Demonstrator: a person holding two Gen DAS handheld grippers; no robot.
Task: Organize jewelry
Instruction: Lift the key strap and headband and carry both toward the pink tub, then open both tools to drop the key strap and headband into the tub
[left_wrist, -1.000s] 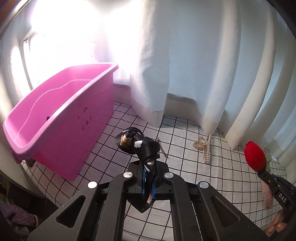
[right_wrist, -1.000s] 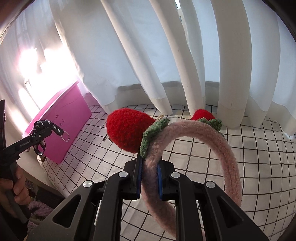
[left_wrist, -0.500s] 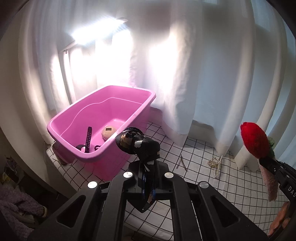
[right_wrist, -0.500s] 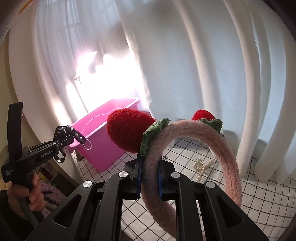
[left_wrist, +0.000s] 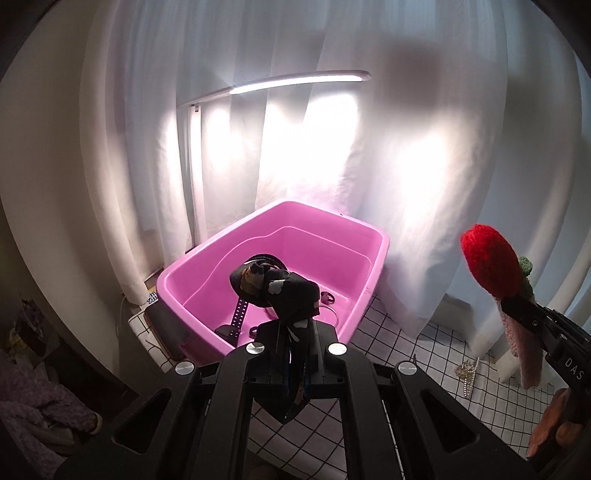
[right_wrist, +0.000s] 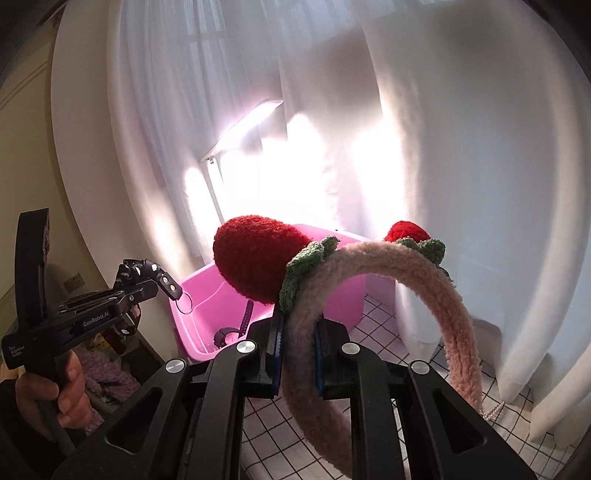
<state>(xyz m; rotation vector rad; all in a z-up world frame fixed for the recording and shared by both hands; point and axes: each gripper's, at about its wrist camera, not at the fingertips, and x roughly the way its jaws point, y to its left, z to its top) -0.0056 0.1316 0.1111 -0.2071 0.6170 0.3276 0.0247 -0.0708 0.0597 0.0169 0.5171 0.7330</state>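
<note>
My left gripper (left_wrist: 295, 354) is shut on a black strap keychain (left_wrist: 284, 291) with white spots, raised in front of the pink plastic tub (left_wrist: 369, 266). Inside the tub lie a dark watch strap (left_wrist: 238, 317) and small rings. My right gripper (right_wrist: 297, 339) is shut on a fuzzy pink headband (right_wrist: 436, 291) with red strawberry pompoms (right_wrist: 255, 258), also lifted toward the tub (right_wrist: 199, 291). The left gripper (right_wrist: 147, 288) appears at the left in the right wrist view, with a metal ring hanging from its strap. The headband's strawberry (left_wrist: 491, 266) shows at the right of the left wrist view.
A pearl hair clip (left_wrist: 467, 376) lies on the black-gridded white cloth (left_wrist: 424, 350) near the white curtain (left_wrist: 424, 147). A lit desk lamp (left_wrist: 295, 79) stands behind the tub. A hand (right_wrist: 55, 395) holds the left gripper's handle. Purple fabric (left_wrist: 33, 402) lies low at left.
Both grippers have risen and swung left toward the tub, still holding their items. The tub's inside has come into view, and the pearl clip now sits far to the right.
</note>
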